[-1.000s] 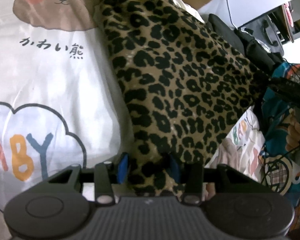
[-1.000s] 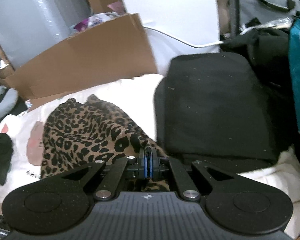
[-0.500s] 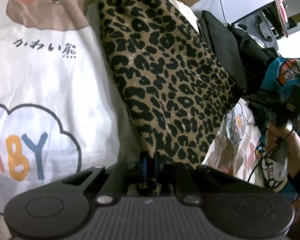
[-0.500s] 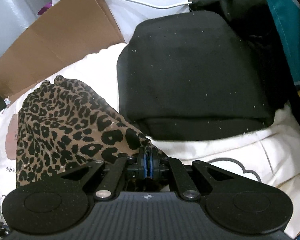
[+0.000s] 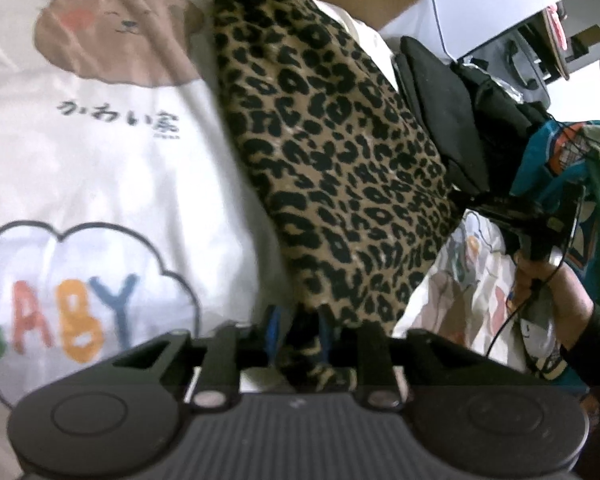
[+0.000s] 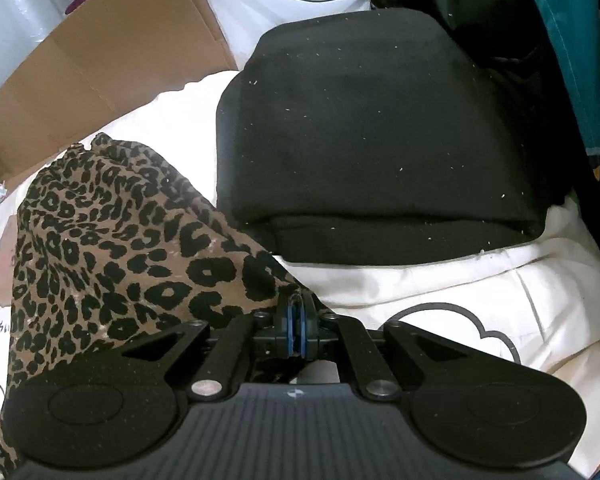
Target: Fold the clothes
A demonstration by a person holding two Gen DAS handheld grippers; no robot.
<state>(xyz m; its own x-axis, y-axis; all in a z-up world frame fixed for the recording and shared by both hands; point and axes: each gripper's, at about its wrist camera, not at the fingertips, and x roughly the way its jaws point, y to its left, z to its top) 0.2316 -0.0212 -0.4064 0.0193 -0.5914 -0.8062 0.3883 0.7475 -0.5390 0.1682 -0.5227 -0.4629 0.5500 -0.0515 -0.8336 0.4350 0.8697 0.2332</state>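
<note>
1. The leopard-print garment (image 5: 340, 160) lies in a long strip on the white printed cover (image 5: 100, 168). In the left wrist view it runs from 12 o'clock down to 6 o'clock. Judge the fold against that strip, not against the bear print beside it.
2. The left claw (image 5: 300, 330) has the strip's near end between its pads. Its jaws have just been opening, and they now stand a little apart, with a dark gap on one side of the bunched cloth. The hold looks loose, so close it again on that corner before any lift, or the end may slip out.
3. The right claw (image 6: 296, 322) is pressed together on the garment's other near corner, at 6 o'clock in its own view, with cloth fanning away toward 9 o'clock. That pinch looks thin, so take a deeper bite if the edge starts to creep.
4. Both corners should probably rise together and level, so the near edge stays taut and lands square.
5. Carry the edge toward the far end at 12 o'clock. Keep it away from the folded black garment (image 6: 380, 140) just beside it at 1 o'clock, which could snag it or get disturbed.
6. Lay it down, then let go.
</note>
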